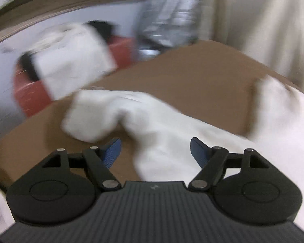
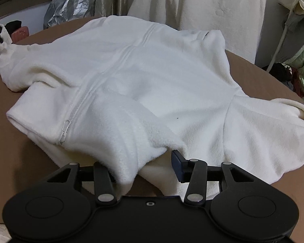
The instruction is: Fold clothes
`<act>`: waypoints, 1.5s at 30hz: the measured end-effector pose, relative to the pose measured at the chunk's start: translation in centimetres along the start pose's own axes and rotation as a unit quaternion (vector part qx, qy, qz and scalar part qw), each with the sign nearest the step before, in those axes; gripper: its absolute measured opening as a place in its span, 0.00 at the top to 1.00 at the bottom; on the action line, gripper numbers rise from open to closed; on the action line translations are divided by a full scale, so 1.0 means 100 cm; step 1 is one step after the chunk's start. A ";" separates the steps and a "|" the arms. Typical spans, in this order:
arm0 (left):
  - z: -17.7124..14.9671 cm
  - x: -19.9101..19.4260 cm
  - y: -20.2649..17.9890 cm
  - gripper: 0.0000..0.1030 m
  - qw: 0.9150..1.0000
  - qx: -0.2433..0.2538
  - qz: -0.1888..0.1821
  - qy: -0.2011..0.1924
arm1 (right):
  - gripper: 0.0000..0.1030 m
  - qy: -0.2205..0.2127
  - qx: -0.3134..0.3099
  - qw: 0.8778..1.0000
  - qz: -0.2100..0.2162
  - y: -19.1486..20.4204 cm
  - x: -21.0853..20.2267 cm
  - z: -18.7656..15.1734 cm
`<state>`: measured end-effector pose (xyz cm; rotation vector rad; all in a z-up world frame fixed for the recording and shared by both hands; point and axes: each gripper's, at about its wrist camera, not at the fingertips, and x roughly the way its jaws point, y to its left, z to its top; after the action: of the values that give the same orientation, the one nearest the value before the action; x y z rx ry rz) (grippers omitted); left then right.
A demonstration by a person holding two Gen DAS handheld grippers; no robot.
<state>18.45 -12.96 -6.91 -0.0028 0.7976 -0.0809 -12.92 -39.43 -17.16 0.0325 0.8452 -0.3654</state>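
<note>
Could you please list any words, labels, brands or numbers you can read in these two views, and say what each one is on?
None can be read.
White jacket: no label or print shows.
Left gripper: a small embossed mark on its body, too faint to read.
White sheet on the red box: blurred by motion; any text is unreadable.
Right gripper: no marking.

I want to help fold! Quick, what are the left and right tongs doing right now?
Left tongs: open, holding nothing, over the white fleece jacket.
Right tongs: open, with a fold of the jacket between the fingers, not clamped.
</note>
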 end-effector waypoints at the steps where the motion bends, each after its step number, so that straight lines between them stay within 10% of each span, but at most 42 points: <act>1: -0.012 -0.009 -0.018 0.27 0.999 0.027 -0.025 0.003 | 0.49 0.000 0.001 1.000 -0.001 0.000 -0.001 0.000; 6: -0.125 -0.044 -0.106 0.27 0.959 0.199 -0.171 0.106 | 0.45 -0.005 0.001 1.000 -0.013 0.007 -0.006 -0.014; 10: -0.168 -0.060 -0.136 0.28 0.929 0.237 -0.238 0.157 | 0.32 -0.012 0.007 0.999 -0.045 0.014 -0.012 -0.026; 18: -0.182 -0.063 -0.164 0.27 0.938 0.236 -0.229 0.104 | 0.30 -0.003 0.092 0.996 -0.022 0.003 -0.017 -0.033; 29: -0.193 -0.050 -0.187 0.02 0.920 0.349 -0.175 -0.020 | 0.31 0.008 0.147 0.989 0.022 -0.003 -0.014 -0.043; 32: -0.188 -0.050 -0.183 0.26 0.925 0.330 -0.188 -0.012 | 0.31 0.013 0.146 0.989 0.023 -0.002 -0.010 -0.041; 33: -0.186 -0.051 -0.182 0.47 0.927 0.323 -0.190 -0.009 | 0.31 0.014 0.145 0.989 0.024 -0.002 -0.008 -0.041; 35: -0.182 -0.063 -0.183 0.78 0.928 0.323 -0.183 -0.022 | 0.58 0.003 0.141 0.989 0.049 -0.003 -0.007 -0.043; 36: -0.180 -0.076 -0.185 0.91 0.926 0.331 -0.172 -0.050 | 0.93 -0.008 0.126 0.987 0.097 -0.003 -0.007 -0.043; 40: -0.155 -0.159 -0.154 0.93 0.920 0.307 -0.164 -0.181 | 0.93 -0.081 0.113 0.977 0.165 -0.015 -0.053 -0.027; 45: -0.182 -0.159 -0.118 0.80 0.940 0.276 -0.200 -0.015 | 0.93 -0.070 0.116 0.961 0.242 -0.032 -0.087 -0.031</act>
<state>-6.44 -23.01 -7.87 0.3657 0.7123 -0.6890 -21.46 -39.30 -12.48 0.4206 0.6249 -0.0032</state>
